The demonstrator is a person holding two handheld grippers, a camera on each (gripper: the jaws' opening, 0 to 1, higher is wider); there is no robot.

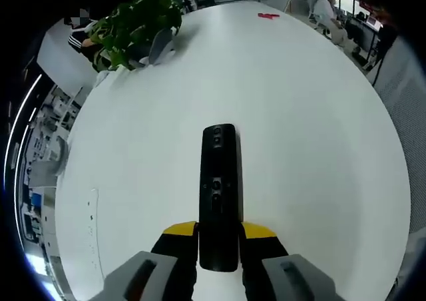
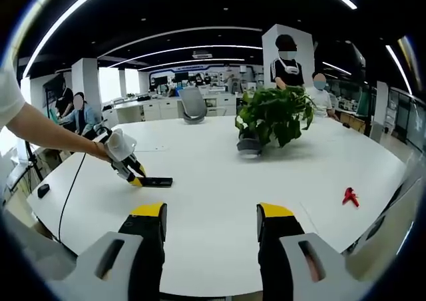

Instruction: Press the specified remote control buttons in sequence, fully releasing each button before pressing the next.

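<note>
A long black remote control (image 1: 219, 193) lies lengthwise between the yellow-tipped jaws of my left gripper (image 1: 219, 232), which is shut on its near end, over the white table (image 1: 299, 128). Small round buttons show on its top face. In the right gripper view the same remote (image 2: 154, 182) appears far off at the left, held low over the table by the left gripper (image 2: 135, 178) in a person's hand. My right gripper (image 2: 212, 214) stands open with a wide gap and nothing between its fingers, well away from the remote.
A potted green plant (image 1: 136, 22) (image 2: 274, 120) stands toward the table's far side. A small red object (image 2: 349, 196) (image 1: 268, 16) lies near the table edge. A black mouse-like object with a cable (image 2: 43, 190) sits at the left edge. Several people stand or sit around the office.
</note>
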